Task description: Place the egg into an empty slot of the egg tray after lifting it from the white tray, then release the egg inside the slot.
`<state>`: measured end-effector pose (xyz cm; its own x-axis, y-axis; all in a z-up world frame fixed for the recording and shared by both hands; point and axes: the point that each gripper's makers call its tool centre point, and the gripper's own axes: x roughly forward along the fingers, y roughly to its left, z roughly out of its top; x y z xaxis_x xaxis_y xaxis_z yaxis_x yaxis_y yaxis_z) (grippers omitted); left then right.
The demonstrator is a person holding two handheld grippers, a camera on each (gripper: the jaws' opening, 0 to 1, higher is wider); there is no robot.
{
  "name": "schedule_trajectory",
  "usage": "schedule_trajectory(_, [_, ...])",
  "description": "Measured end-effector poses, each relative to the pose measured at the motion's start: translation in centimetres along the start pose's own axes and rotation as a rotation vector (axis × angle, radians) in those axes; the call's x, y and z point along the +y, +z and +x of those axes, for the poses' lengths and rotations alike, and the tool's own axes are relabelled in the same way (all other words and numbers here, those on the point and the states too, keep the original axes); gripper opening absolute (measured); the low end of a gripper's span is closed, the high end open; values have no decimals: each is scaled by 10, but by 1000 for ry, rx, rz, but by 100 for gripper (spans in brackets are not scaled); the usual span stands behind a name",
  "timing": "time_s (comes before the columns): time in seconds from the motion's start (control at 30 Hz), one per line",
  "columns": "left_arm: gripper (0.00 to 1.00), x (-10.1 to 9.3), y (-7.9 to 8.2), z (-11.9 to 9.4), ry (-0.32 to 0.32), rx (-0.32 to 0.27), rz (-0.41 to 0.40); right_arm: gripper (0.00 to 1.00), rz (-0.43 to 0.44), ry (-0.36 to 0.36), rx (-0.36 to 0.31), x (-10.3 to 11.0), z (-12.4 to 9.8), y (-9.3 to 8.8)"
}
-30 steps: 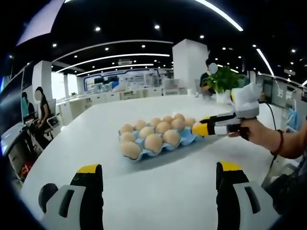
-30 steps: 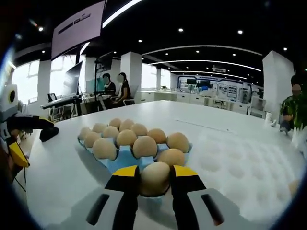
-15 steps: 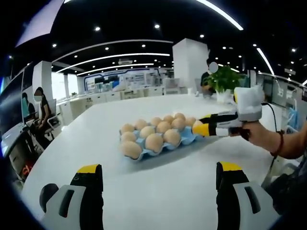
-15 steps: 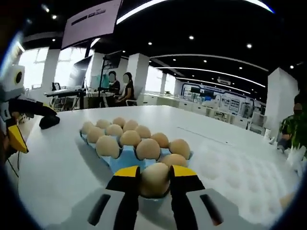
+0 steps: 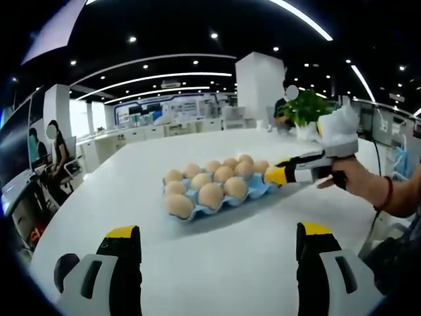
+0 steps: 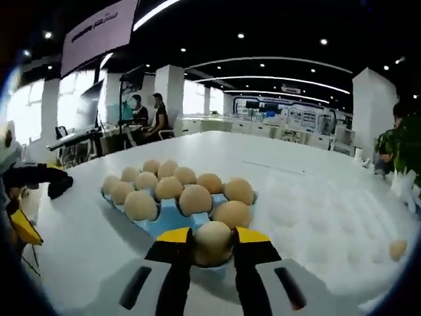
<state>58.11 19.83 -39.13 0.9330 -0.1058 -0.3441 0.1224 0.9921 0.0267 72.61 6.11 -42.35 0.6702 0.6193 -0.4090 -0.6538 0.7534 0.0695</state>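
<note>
Right gripper view: jaws pinching egg (image 6: pixel 212 243) | left gripper (image 5: pixel 217 247) jaws spread wide, holding nothing

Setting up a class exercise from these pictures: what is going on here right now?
A person works with two handheld grippers at a white table. The right gripper is shut on an egg at the near edge of the blue egg tray, which is mostly full. The left gripper is open, back from the tray. One more egg lies on the white tray.
</note>
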Motion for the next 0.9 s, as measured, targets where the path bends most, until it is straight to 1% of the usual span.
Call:
schedule_trajectory(0.03, [100,0,0,0,-3,1,3,26,-8,-8,-50,-3,1,11])
schedule_trajectory(0.07, [100,-1,0,0,-4,2,4,26,-18,0,-32,-2,1,9])
schedule_trajectory(0.1, [100,-1,0,1,-6,2,4,26,2,-12,-27,-3,1,8])
schedule_trajectory(0.2, [100,-1,1,1,-6,2,9,25,-38,-14,-24,1,1,7])
schedule_trajectory(0.3, [100,-1,2,1,-8,-1,8,25,-52,-4,-26,2,1,7])
schedule_trajectory(0.43, [100,0,-1,1,-4,9,10,25,-57,19,-43,2,0,7])
schedule_trajectory(0.57, [100,0,-2,1,-5,7,11,25,-58,36,-59,5,-2,8])
schedule_trajectory(0.67, [100,0,-2,0,-5,6,10,25,-69,50,-90,7,-3,14])
schedule_trajectory(0.83, [100,-1,-1,-1,-3,1,9,25,-96,50,-112,10,-4,19])
schedule_trajectory(0.9, [100,-1,-1,-1,-4,2,8,25,-94,54,-132,11,-6,24])
